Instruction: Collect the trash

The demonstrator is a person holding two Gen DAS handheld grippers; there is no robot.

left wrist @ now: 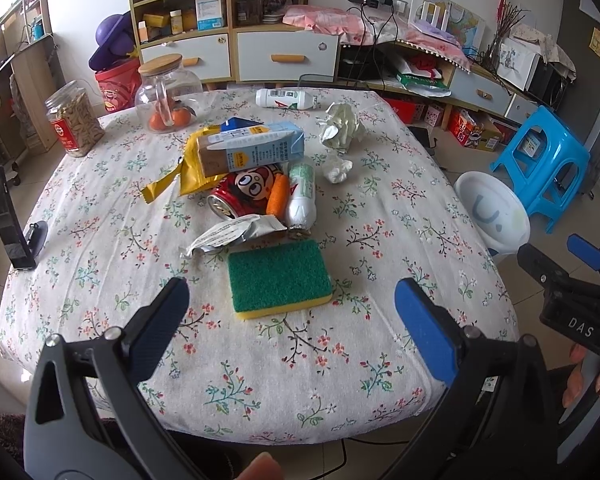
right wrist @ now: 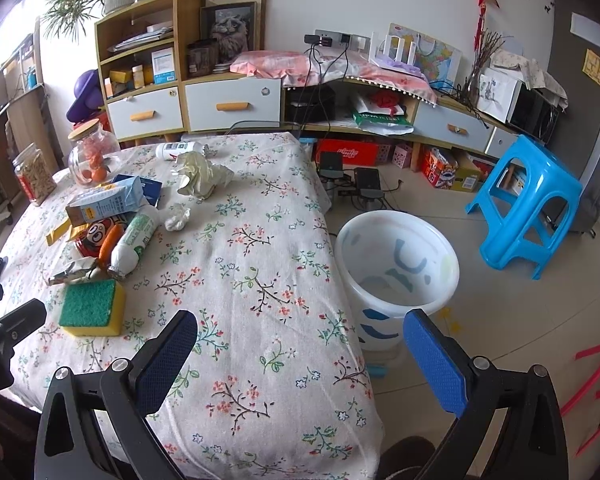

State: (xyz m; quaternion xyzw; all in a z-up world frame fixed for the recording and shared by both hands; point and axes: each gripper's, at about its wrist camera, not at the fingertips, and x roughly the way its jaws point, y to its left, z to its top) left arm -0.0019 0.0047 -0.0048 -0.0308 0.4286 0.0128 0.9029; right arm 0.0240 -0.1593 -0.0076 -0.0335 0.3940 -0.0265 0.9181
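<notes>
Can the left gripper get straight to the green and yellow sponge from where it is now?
Probably yes. The left gripper is open and empty, and the sponge lies just ahead of it at the near edge of the pile, green side up, with only bare tablecloth between them.

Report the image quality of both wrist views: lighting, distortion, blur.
Left wrist view: even daylight from the window at left, strong fisheye bending of the table edges, dark vignetted corners, pile sharp. Right wrist view: window glare washes out the upper left, bin and stool sharp, soft shadows only.
</notes>
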